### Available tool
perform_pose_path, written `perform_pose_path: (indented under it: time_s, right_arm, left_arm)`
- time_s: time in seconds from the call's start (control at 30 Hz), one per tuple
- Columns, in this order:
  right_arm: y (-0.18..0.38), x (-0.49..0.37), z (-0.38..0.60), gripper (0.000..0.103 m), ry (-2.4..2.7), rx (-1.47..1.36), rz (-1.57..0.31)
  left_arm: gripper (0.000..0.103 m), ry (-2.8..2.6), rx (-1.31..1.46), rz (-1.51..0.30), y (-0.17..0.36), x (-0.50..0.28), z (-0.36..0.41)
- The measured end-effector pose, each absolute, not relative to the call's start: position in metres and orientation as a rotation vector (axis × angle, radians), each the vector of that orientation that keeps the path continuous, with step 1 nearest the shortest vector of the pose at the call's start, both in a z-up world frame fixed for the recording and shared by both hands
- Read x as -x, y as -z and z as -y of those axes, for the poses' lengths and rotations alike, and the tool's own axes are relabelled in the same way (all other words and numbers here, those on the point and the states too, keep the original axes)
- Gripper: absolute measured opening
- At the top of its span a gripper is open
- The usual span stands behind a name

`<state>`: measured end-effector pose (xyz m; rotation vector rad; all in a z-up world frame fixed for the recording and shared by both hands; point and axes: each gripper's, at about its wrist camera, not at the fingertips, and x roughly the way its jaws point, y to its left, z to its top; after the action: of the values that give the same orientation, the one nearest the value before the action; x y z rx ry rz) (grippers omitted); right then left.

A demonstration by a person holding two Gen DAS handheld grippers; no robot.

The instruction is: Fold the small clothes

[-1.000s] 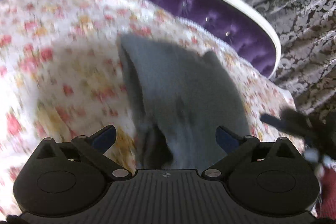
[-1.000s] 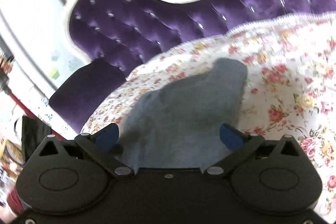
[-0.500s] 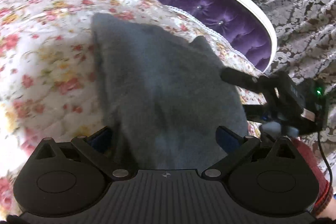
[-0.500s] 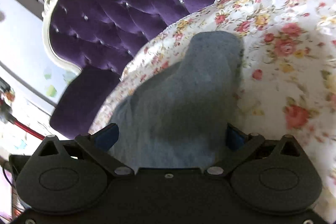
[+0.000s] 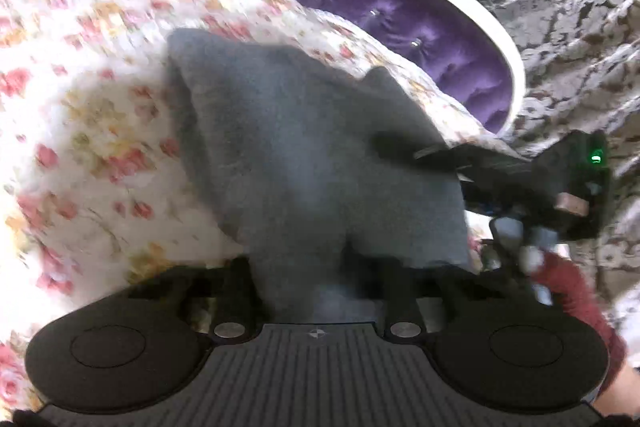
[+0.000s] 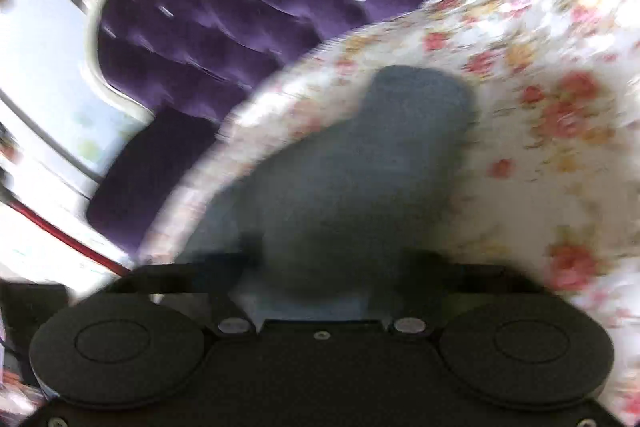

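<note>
A small grey garment (image 5: 304, 155) lies on the floral bed cover (image 5: 88, 131). In the left wrist view my left gripper (image 5: 316, 267) has its fingers drawn in on the garment's near edge. The right gripper's body (image 5: 532, 179) shows at the garment's right edge there. In the right wrist view, which is blurred, the grey garment (image 6: 352, 179) runs from the cover (image 6: 552, 131) down between the fingers of my right gripper (image 6: 320, 263), which are closed in on its near edge.
A purple tufted headboard (image 5: 400, 15) with a white frame curves behind the bed; it also shows in the right wrist view (image 6: 224, 27). Patterned grey curtains (image 5: 568, 7) hang behind. A gloved hand in a red sleeve (image 5: 568, 291) holds the right gripper.
Both grippers were open around the garment's edge and have now closed on it. The right gripper has come further in at the garment's right side. Both views are in motion blur.
</note>
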<state>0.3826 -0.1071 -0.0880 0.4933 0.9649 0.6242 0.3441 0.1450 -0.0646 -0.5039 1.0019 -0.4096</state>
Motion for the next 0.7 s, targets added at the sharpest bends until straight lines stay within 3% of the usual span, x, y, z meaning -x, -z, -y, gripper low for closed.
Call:
perform_pose_path:
  time_s: [0.47, 0.7]
  right_arm:
    - [0.005, -0.27, 0.152, 0.046, -0.563, -0.502, -0.916]
    - [0.022, -0.191, 0.173, 0.049, -0.54, -0.51, -0.994]
  left_arm:
    - [0.019, 0.558, 0.45, -0.921, -0.016, -0.236, -0.104]
    - [0.02, 0.599, 0.438, -0.996, 0.001, -0.156, -0.075]
